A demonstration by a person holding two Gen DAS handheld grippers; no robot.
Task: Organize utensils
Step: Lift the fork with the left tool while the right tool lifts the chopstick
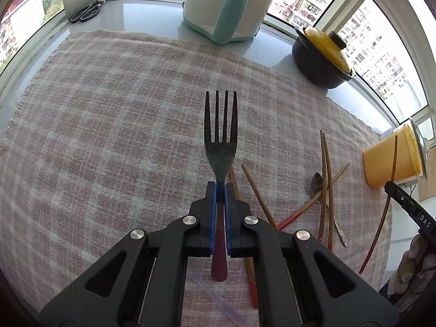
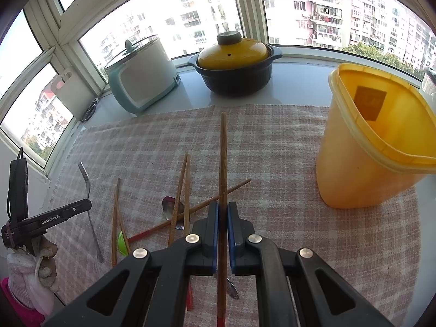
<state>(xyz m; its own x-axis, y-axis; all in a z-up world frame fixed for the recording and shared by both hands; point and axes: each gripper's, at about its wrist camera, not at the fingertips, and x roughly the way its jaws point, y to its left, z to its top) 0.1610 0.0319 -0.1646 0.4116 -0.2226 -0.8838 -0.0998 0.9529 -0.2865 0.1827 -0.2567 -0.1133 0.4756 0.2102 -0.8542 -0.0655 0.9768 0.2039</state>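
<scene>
"GenRobot.AI" marks the left gripper (image 2: pixel 81 207), clamped on a fork (image 1: pixel 220 141) held above the plaid cloth (image 1: pixel 109 109); the right gripper (image 2: pixel 223 218) pinches one chopstick (image 2: pixel 223 158) beside the yellow bin (image 2: pixel 368 150).

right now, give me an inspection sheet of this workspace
surface: checked cloth over a pale sill.
job's things: fork; chopstick; loose chopsticks and spoon on the cloth; yellow bin upright, looks empty.
clutter: rice cooker, lidded pot, scissors.
grippers: left gripper shut on fork; right gripper shut on chopstick.
cables: nothing seen.
surroundings: windows, apartment blocks outside.
</scene>
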